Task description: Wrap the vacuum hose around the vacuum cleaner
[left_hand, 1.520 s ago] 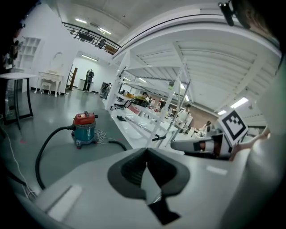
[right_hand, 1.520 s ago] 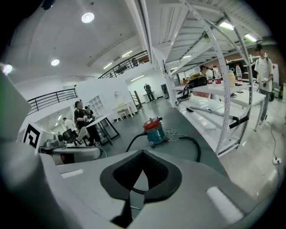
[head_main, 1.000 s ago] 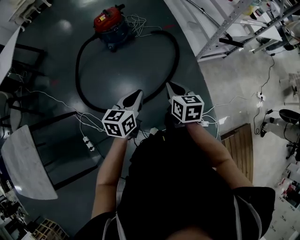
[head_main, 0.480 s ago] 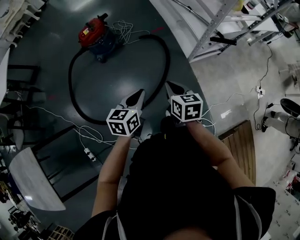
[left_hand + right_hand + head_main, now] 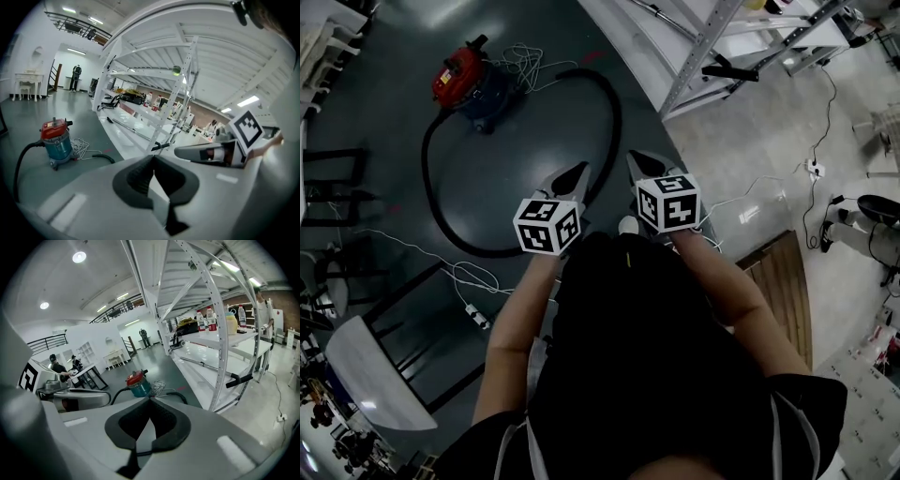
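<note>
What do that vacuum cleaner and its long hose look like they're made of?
Vacuum cleaner: red top, teal drum, smooth with a slight sheen; probably plastic, possibly painted metal. Hose: matte black, lying in a wide loop, so likely flexible plastic or rubber.

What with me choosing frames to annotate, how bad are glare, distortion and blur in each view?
Head view: dim, lamp glare on the floor beyond the vacuum cleaner. Left gripper view: strong fisheye bends the shelving rack; the left gripper close up looks soft. Right gripper view: the same bending, and a ceiling lamp blows out.
</note>
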